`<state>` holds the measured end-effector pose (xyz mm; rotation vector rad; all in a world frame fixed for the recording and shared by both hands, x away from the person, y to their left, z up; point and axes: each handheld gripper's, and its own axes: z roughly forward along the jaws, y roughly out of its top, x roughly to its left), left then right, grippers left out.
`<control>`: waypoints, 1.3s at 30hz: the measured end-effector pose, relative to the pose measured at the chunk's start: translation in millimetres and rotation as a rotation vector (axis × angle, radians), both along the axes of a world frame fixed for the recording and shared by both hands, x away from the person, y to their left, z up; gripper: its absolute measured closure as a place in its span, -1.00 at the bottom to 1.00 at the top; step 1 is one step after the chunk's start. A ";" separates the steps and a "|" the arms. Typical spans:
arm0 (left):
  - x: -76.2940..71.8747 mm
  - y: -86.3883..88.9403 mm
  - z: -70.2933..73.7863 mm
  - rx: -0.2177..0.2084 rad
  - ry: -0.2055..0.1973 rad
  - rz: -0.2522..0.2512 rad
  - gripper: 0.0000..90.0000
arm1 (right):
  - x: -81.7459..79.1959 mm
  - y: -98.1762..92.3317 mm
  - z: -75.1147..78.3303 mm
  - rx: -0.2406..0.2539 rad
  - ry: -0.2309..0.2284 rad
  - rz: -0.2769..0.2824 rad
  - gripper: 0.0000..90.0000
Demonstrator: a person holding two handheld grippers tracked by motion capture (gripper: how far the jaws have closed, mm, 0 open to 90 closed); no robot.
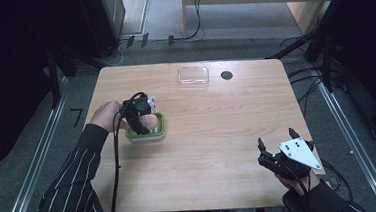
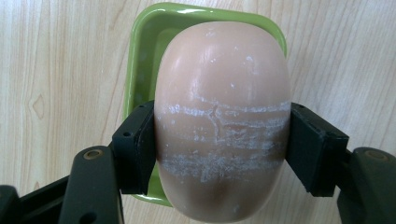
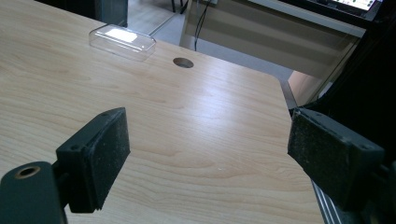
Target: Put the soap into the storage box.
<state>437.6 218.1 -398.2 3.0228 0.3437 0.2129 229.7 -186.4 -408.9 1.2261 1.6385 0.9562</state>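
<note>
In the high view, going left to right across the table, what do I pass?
left gripper over the green dish → clear plastic lid → round hole in the table → right gripper

pink soap (image 2: 222, 121) clamped by tool (image 2: 219, 149), green dish (image 2: 140, 70) beneath

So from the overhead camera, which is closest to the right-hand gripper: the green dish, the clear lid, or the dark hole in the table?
From the right gripper:
1. Dark hole, far edge, nearly straight ahead.
2. Clear lid, far edge, further left.
3. Green dish, across on the left side.

The last two are close to call.
</note>
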 end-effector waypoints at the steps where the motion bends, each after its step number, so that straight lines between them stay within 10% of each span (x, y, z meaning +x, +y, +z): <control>1: 0.2 0.3 -0.7 -0.006 -0.004 0.006 -0.25 | -0.1 0.1 0.0 0.001 0.001 0.001 -0.70; 39: 15.2 2.5 -25.7 -0.007 -0.014 -0.042 -0.25 | 0.3 0.2 0.0 0.001 0.001 0.002 -0.70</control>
